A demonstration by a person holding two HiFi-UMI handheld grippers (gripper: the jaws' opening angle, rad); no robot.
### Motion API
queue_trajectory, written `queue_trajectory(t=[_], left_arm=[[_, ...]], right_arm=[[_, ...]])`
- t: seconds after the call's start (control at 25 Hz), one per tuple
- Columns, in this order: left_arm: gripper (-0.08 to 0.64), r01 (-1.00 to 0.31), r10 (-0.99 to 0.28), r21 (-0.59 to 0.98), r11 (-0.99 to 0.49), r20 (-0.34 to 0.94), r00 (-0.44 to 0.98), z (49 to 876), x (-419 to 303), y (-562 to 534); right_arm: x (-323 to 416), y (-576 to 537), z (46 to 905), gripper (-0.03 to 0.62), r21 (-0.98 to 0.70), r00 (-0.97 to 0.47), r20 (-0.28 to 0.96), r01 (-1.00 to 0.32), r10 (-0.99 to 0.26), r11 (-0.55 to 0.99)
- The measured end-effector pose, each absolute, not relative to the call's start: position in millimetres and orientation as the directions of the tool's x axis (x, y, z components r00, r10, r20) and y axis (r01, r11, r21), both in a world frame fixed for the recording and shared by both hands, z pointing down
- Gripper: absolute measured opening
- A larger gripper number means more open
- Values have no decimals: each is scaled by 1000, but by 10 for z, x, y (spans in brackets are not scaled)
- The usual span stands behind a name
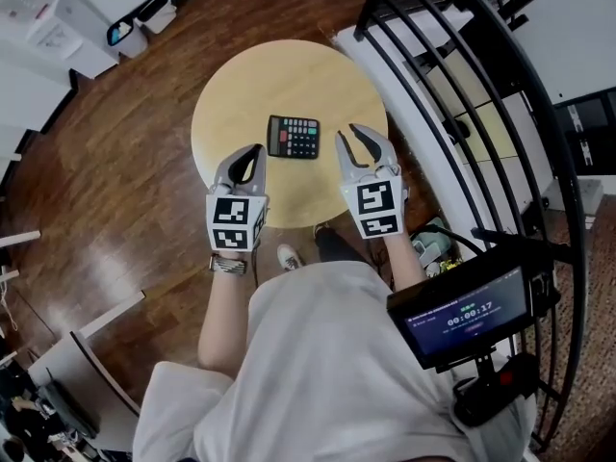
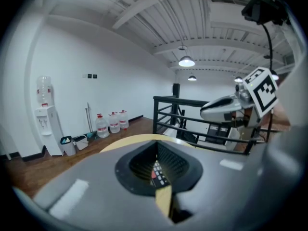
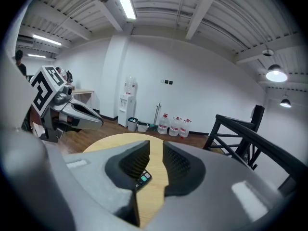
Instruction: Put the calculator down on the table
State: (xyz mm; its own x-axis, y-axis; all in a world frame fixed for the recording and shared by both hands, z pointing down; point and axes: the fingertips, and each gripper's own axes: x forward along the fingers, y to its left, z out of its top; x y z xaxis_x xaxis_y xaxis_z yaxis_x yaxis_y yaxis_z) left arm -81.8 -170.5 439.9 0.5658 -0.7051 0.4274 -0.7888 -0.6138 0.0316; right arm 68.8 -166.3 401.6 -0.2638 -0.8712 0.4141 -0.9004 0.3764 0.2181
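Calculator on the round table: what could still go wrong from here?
The calculator lies flat on the table, free of both grippers. The right gripper, jaws apart and empty, hangs close beside it, so a sideways sweep could knock it.
The left gripper, jaws shut, is near its other side and poses the same hazard.
The black railing stands close on the right, and a wide swing might strike it.

I get the head view from above the person, looking steeply down on the whole round table (image 1: 289, 75). The left gripper view and the right gripper view ride low, close behind their own jaws, facing nearly level across the tabletop. All three share the calculator (image 1: 294, 137). Both gripper views share the water bottles (image 2: 111, 124), one catching the right gripper (image 2: 204, 113), the other the left gripper (image 3: 96, 119).
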Motion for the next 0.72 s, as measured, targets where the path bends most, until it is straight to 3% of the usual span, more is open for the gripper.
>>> queue_trajectory(t=[0.72], left_arm=[[6, -773, -735, 0, -635, 307, 604, 3932, -1000, -1150]], right_arm=[[483, -1156, 3572, 3, 203, -232, 329, -929, -915, 309]])
